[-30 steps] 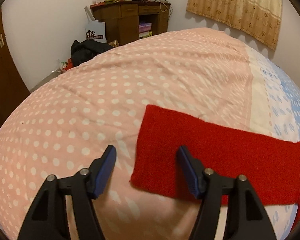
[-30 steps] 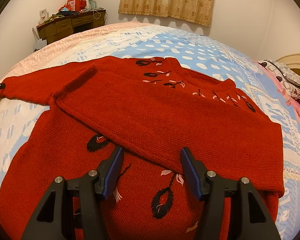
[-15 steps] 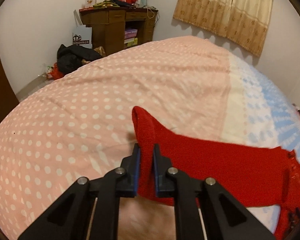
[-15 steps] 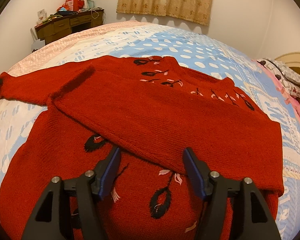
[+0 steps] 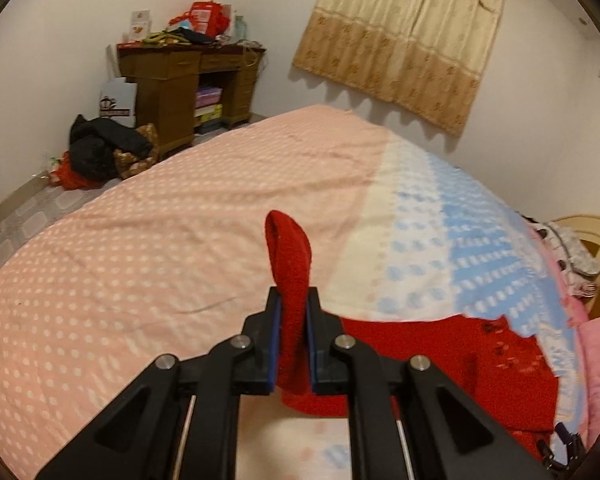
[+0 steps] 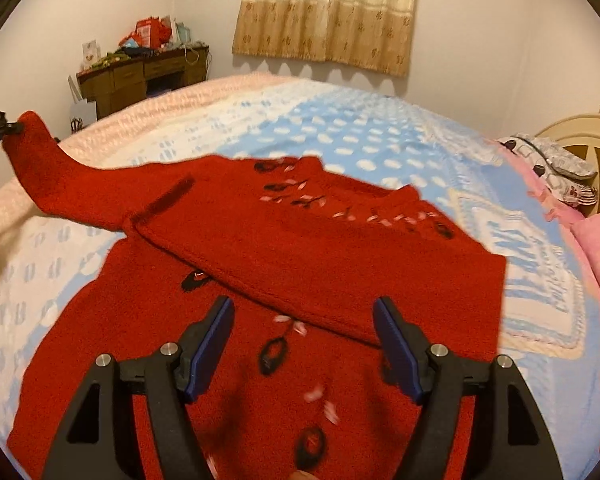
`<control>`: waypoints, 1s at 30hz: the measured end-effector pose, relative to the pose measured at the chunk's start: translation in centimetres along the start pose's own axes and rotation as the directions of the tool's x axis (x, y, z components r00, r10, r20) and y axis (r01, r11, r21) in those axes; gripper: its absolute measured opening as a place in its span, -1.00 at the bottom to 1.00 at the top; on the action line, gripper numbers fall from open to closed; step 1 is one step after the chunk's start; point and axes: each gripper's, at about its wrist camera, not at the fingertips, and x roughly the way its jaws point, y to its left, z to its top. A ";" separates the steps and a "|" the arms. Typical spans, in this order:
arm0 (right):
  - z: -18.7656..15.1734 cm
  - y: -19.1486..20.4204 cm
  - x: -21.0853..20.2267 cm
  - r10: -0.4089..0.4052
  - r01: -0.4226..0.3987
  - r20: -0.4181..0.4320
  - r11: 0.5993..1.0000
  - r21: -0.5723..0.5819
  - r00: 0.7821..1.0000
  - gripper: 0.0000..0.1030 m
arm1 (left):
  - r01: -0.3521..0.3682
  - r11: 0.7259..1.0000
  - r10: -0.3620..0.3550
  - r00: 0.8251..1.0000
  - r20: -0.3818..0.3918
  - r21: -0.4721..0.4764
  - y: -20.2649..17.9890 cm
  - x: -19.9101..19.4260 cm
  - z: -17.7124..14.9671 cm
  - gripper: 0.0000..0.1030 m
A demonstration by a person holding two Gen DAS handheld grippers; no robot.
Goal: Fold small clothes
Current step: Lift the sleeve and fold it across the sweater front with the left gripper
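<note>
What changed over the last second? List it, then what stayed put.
The left gripper closed on the red sweater's sleeve cuff and lifted it off the bed. The right gripper, jaws opening, grips nothing. The sweater body and the other folded-over sleeve stayed flat.

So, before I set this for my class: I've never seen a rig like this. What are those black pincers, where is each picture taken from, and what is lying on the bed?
The black pincers are hand-held grippers, one in each of a person's hands. Each carries a wide-angle camera looking forward along its two fingers, so there is one picture per gripper.

In the left-hand view, the left gripper is shut on the end of one sleeve, lifted off the bedspread.

In the right-hand view, the right gripper hangs over the red sweater, its jaws opening and holding nothing. The sweater lies spread on the bed, its other sleeve already folded across its body. At the left edge the raised sleeve is visible again.
</note>
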 end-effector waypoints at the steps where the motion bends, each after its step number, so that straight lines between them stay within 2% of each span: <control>1: -0.2 -0.7 -0.9 -0.001 0.001 0.013 1.000 0.013 1.000 0.41 | 0.010 1.000 -0.010 1.000 0.004 0.007 -0.7 -0.2 0.0 -0.78; 7: -2.0 -4.3 -4.5 -0.011 0.006 0.051 0.996 0.090 0.999 0.41 | 0.074 0.996 -0.075 0.997 0.029 0.057 -5.5 -1.9 0.7 -0.79; 16: -5.4 -7.5 -8.1 -0.055 0.047 0.067 0.991 0.125 0.996 0.42 | 0.151 0.980 -0.161 0.984 0.071 0.131 -12.7 -4.6 0.9 -0.79; 30: -9.0 -8.8 -9.7 -0.050 0.045 0.027 0.984 0.175 0.998 0.42 | 0.284 0.941 -0.304 0.948 0.092 0.184 -21.6 -7.1 1.5 -0.79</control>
